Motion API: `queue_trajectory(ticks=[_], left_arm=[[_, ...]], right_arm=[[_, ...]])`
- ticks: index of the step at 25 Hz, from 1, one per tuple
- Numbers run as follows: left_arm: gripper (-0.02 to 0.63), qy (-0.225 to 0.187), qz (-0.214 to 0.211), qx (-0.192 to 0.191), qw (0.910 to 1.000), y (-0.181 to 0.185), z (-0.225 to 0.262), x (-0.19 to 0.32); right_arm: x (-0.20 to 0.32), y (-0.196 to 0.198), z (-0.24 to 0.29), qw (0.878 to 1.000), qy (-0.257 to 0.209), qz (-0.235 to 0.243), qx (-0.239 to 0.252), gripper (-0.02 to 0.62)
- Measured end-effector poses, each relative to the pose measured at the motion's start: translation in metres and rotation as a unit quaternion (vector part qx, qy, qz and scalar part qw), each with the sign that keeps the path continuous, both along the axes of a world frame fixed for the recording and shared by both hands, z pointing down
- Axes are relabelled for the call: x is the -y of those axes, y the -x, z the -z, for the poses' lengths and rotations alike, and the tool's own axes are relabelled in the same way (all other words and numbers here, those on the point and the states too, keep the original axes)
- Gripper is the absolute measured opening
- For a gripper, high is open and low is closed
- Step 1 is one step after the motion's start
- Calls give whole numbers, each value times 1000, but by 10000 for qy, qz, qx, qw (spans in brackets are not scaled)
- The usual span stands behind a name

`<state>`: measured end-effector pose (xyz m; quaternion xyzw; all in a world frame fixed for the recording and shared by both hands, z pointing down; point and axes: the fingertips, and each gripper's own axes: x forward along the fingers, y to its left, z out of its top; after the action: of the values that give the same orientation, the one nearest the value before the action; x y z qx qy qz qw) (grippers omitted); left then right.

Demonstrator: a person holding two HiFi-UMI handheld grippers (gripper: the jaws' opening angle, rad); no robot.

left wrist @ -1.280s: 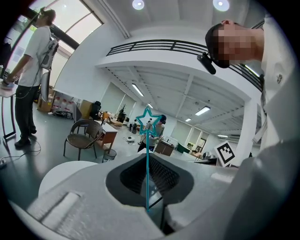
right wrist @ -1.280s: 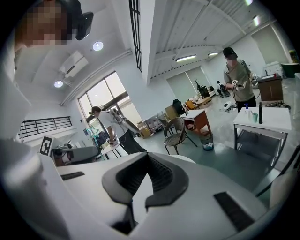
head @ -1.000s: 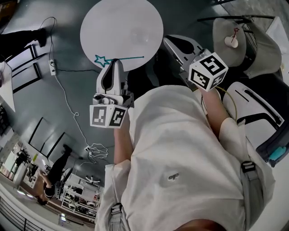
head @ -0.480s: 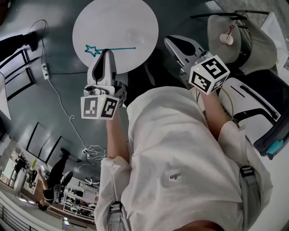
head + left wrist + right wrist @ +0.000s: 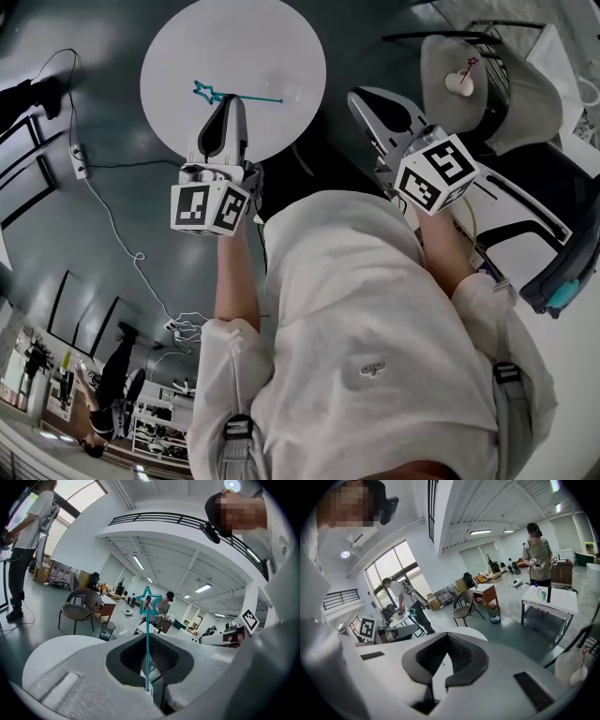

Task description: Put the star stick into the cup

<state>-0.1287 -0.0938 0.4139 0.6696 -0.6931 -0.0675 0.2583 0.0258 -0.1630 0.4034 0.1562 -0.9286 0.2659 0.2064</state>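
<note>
Saw left gripper (image 5: 232, 105) clamped on star stick (image 5: 246, 97) at white round table (image 5: 178, 56), star end left, tail right. Couldn't tell if stick was lifted off table. Grip sat at jaw tips on thin shaft, so stick could pivot or slip out on tilt to upright. Cup on table unconfirmed, only faint clear shape right of stick; a misjudged rim would send stick off. Right gripper (image 5: 367, 101) slack, jaws parted, empty. Far right, small white cup (image 5: 457, 82) on chair (image 5: 525, 103) held red-star stick.
</note>
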Motion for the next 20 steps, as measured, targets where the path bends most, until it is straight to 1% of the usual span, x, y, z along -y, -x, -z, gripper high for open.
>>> queue_trajectory(ticks=[4, 9, 20], left_arm=[[25, 50, -141, -36, 9999, 1, -18, 5], [25, 156, -164, -115, 9997, 0, -37, 7], [25, 302, -240, 63, 9992, -7, -65, 11]], right_arm=[[-5, 1, -3, 9999, 22, -30, -116, 8], [-8, 2, -8, 9998, 61, -35, -206, 8], [-13, -4, -24, 9992, 132, -11, -372, 8]])
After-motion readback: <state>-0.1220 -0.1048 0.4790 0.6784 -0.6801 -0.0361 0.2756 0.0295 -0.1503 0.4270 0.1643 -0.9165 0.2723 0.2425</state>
